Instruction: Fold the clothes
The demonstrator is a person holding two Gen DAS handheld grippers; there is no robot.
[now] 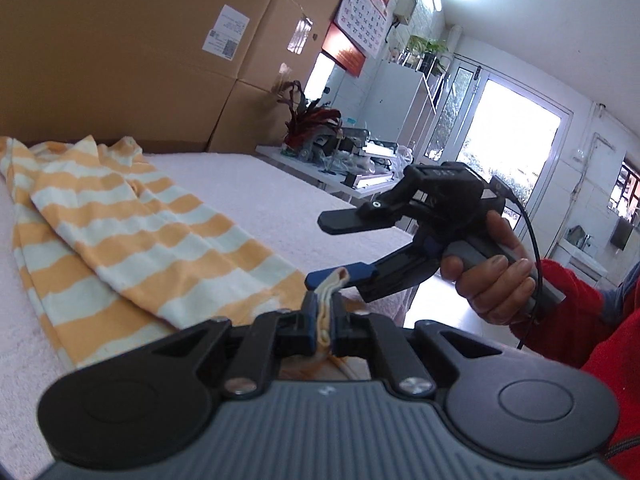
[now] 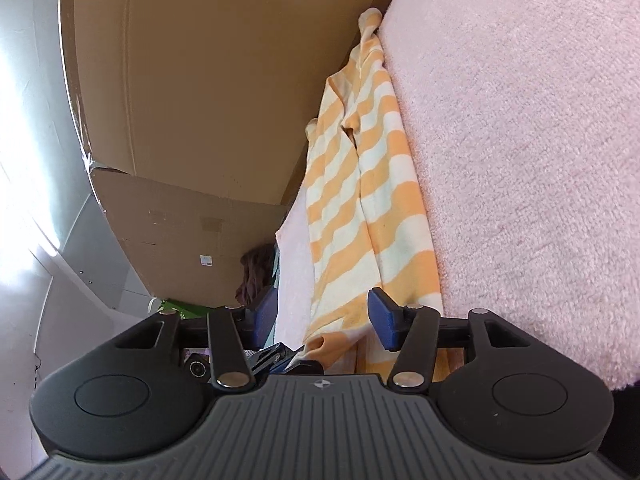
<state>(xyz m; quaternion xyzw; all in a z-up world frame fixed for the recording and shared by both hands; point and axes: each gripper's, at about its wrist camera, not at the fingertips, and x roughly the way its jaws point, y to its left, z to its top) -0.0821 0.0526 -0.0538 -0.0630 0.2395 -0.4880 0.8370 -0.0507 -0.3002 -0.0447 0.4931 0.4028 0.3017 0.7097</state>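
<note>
— What's the cloth like from where you sit?

— I see a soft knit striped garment, orange and pale cream bands, lying rumpled and partly doubled over on the worktop, which is covered in a fuzzy pink towel-like fabric. The garment stretches from the cardboard boxes at the far edge of the worktop back toward me.

— And your left hand-held gripper?

— My left hand-held gripper is clamped on the garment's near edge; a bunched fold of cream and orange fabric stands up between its blue pads. The edge is lifted off the pink surface there.

— The right one?

— My right hand-held gripper has its fingers spread apart, the blue pads on either side of the garment's near end, nothing pinched. In the left view one blue pad touches the top of the bunched fold. A hand wraps its grey handle, with a red fleecy sleeve behind it.

— Any containers?

— Only the boxes: tall, smooth brown cardboard, closed, white labels on their faces. I can't tell what they hold.
</note>
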